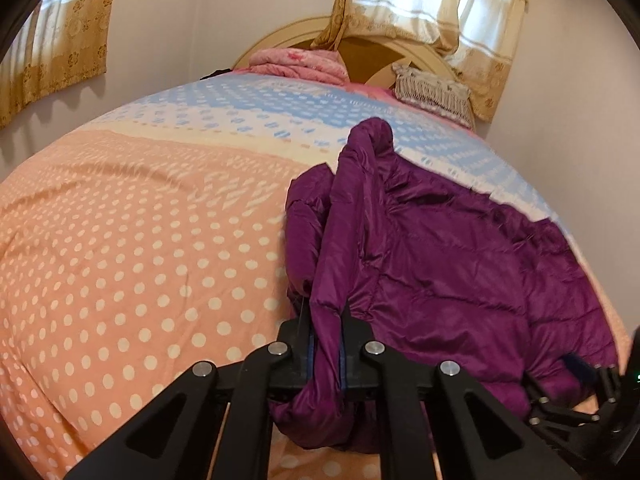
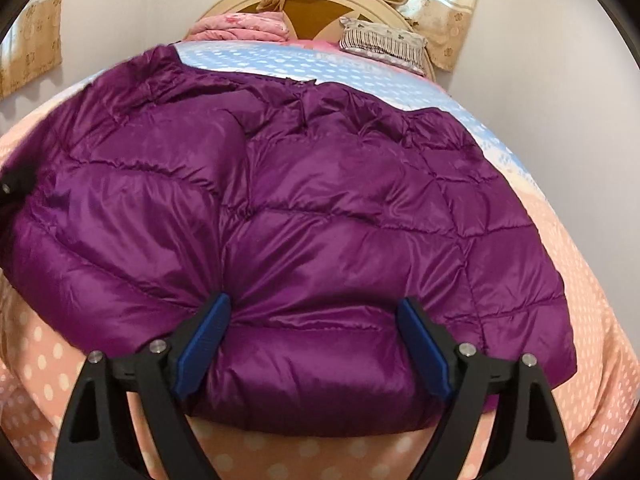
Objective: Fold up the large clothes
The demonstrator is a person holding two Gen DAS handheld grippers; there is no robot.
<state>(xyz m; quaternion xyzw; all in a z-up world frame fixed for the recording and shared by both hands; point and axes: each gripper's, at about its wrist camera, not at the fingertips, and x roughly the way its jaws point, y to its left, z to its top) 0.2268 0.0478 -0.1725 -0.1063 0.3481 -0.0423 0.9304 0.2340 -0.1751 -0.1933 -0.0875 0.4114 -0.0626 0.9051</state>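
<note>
The fingers of the left gripper (image 1: pixel 326 350) pinch a fold of the purple jacket (image 2: pixel 280 208); the right gripper (image 2: pixel 314 344) spreads wide around its near hem. The jacket lies on the bed (image 1: pixel 132 240), with bare dotted cover to its left. A pink blanket (image 1: pixel 298 62) and pillow (image 1: pixel 434 90) sit far off by the headboard.

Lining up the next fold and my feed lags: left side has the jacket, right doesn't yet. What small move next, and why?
Probably close the right gripper on the jacket. Its jaws stand wide apart around the near hem, with fabric bulging between them, while the left gripper is already shut on a bunched edge. With both sides held, the jacket could be lifted evenly off the bed.
</note>
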